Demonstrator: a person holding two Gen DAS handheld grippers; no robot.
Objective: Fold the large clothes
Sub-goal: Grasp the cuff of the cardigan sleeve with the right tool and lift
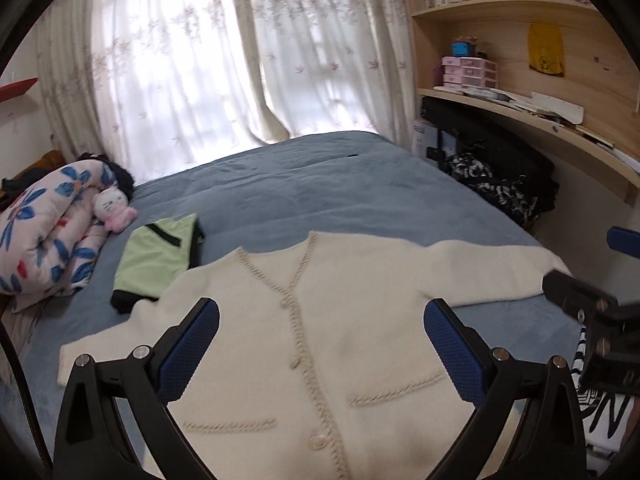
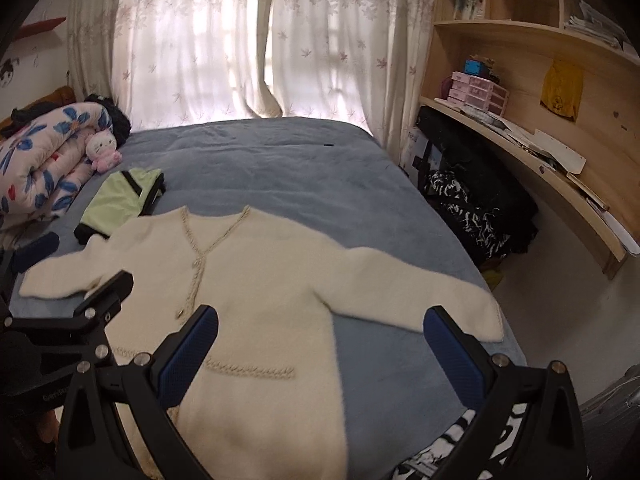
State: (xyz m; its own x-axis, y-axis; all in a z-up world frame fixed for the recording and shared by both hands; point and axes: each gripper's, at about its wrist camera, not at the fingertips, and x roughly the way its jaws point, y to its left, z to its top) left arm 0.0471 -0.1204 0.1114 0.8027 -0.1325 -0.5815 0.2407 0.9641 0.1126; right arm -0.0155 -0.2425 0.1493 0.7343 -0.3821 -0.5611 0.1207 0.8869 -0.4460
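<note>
Cardigan (image 1: 340, 332): lies spread flat on your bed (image 1: 312, 192).
Left gripper (image 1: 320, 348): yours gapes wide, empty.
Right gripper (image 2: 320, 348): likewise.

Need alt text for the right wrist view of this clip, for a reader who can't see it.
A cream cardigan lies spread flat, sleeves out, on a blue bed, with the open, empty right gripper above its lower part. A folded green garment lies beyond its left sleeve, and the left gripper shows at the left edge.
</note>
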